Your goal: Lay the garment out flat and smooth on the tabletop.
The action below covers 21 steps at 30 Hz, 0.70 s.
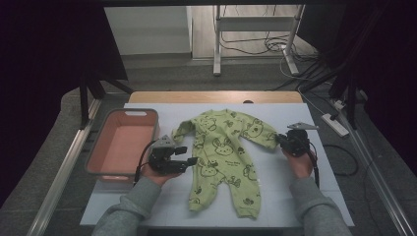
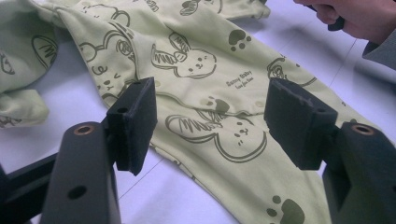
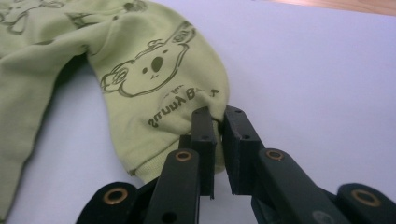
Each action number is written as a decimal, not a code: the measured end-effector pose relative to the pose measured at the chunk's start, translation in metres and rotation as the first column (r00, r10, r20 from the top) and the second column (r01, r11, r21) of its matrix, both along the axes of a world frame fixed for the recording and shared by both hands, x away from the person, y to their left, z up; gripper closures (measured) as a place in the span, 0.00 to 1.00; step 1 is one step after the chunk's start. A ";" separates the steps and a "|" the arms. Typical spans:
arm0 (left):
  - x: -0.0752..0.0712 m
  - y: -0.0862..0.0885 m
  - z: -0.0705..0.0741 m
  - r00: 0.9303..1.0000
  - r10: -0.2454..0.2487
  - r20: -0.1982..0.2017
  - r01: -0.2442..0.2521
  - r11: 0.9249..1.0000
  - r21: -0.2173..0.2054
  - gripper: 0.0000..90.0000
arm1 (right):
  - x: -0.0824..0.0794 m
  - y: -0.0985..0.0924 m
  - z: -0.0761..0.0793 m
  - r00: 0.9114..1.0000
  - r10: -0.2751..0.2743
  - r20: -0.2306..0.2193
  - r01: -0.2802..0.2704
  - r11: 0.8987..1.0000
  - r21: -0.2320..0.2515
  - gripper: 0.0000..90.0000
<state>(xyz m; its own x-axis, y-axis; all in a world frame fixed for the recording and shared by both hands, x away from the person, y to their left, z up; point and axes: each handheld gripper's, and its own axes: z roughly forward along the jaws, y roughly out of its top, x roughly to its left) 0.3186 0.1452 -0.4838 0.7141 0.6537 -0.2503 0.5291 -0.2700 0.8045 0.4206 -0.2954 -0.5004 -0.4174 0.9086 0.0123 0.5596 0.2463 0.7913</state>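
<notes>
1. We see a pink bin (image 1: 123, 142) sitting on the left of the table, its grey rim all round.
2. A pale blue mat (image 1: 275, 196) covers the tabletop, with a wooden table edge (image 1: 216, 97) showing at the far side.
3. Beyond the table we've got a white metal stand (image 1: 255, 23) on the floor, loose cables (image 1: 268, 46) coiled under it.
4. A white power strip (image 1: 335, 125) lies on the floor to the right.
</notes>
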 end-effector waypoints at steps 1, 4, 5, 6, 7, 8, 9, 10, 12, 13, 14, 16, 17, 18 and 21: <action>0.001 0.000 0.000 1.000 -0.001 -0.001 0.001 1.000 0.000 0.38 | 0.001 -0.003 0.000 1.000 -0.008 0.000 0.008 1.000 0.002 0.92; 0.002 -0.002 -0.001 1.000 -0.005 0.000 0.005 1.000 0.008 0.38 | 0.001 -0.011 0.000 0.999 -0.036 -0.003 0.036 0.999 0.007 0.92; 0.003 -0.002 -0.001 1.000 -0.006 -0.001 0.006 1.000 0.009 0.38 | 0.002 -0.014 0.000 0.999 -0.043 -0.001 0.043 0.999 0.008 0.92; 0.003 -0.003 -0.001 1.000 -0.009 -0.001 0.009 1.000 0.011 0.38 | 0.002 -0.016 0.001 0.999 -0.050 -0.001 0.050 0.999 0.011 0.92; 0.003 -0.003 -0.001 1.000 -0.011 -0.001 0.011 1.000 0.010 0.38 | 0.003 -0.018 0.001 0.998 -0.057 0.001 0.057 0.998 0.011 0.92; 0.003 -0.004 -0.001 1.000 -0.012 -0.001 0.012 1.000 0.010 0.38 | 0.003 -0.020 0.001 0.998 -0.061 -0.001 0.061 0.998 0.013 0.92; 0.003 -0.004 -0.001 1.000 -0.014 -0.001 0.014 1.000 0.011 0.38 | 0.005 -0.021 0.001 0.998 -0.066 0.002 0.066 0.998 0.016 0.92; 0.002 -0.004 -0.001 1.000 -0.013 0.000 0.013 1.000 0.012 0.38 | 0.006 -0.022 0.001 0.998 -0.070 0.000 0.070 0.997 0.014 0.92; 0.002 -0.004 -0.001 1.000 -0.011 0.002 0.011 1.000 0.016 0.38 | 0.012 -0.024 -0.001 0.997 -0.077 -0.010 0.078 0.997 0.003 0.92; 0.001 -0.004 0.000 1.000 -0.010 0.005 0.010 1.000 0.013 0.38 | 0.015 -0.025 -0.001 0.996 -0.083 -0.013 0.083 0.997 -0.003 0.92; 0.001 -0.004 0.000 1.000 -0.009 0.006 0.009 1.000 0.012 0.38 | 0.018 -0.025 -0.002 0.996 -0.087 -0.016 0.087 0.996 -0.007 0.92; 0.001 -0.004 0.001 1.000 -0.009 0.010 0.009 1.000 0.010 0.38 | 0.022 -0.027 -0.003 0.996 -0.093 -0.015 0.092 0.996 -0.019 0.92; 0.001 -0.005 0.000 1.000 -0.009 0.010 0.009 1.000 0.010 0.38 | 0.024 -0.028 -0.005 0.995 -0.096 -0.014 0.096 0.995 -0.025 0.92; 0.002 -0.005 0.000 1.000 -0.010 0.008 0.010 1.000 0.009 0.38 | 0.026 -0.031 -0.006 0.995 -0.100 -0.021 0.100 0.995 -0.022 0.92; 0.002 -0.004 0.000 1.000 -0.008 0.004 0.008 1.000 0.007 0.38 | 0.029 -0.039 -0.010 0.992 -0.120 -0.034 0.119 0.992 -0.029 0.92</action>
<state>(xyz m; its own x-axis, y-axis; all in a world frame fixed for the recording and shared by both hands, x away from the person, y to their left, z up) 0.3207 0.1417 -0.4838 0.7206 0.6495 -0.2427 0.5233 -0.2799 0.8049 0.4499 -0.3342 -0.5102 -0.3056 0.9522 0.0002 0.6140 0.1969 0.7644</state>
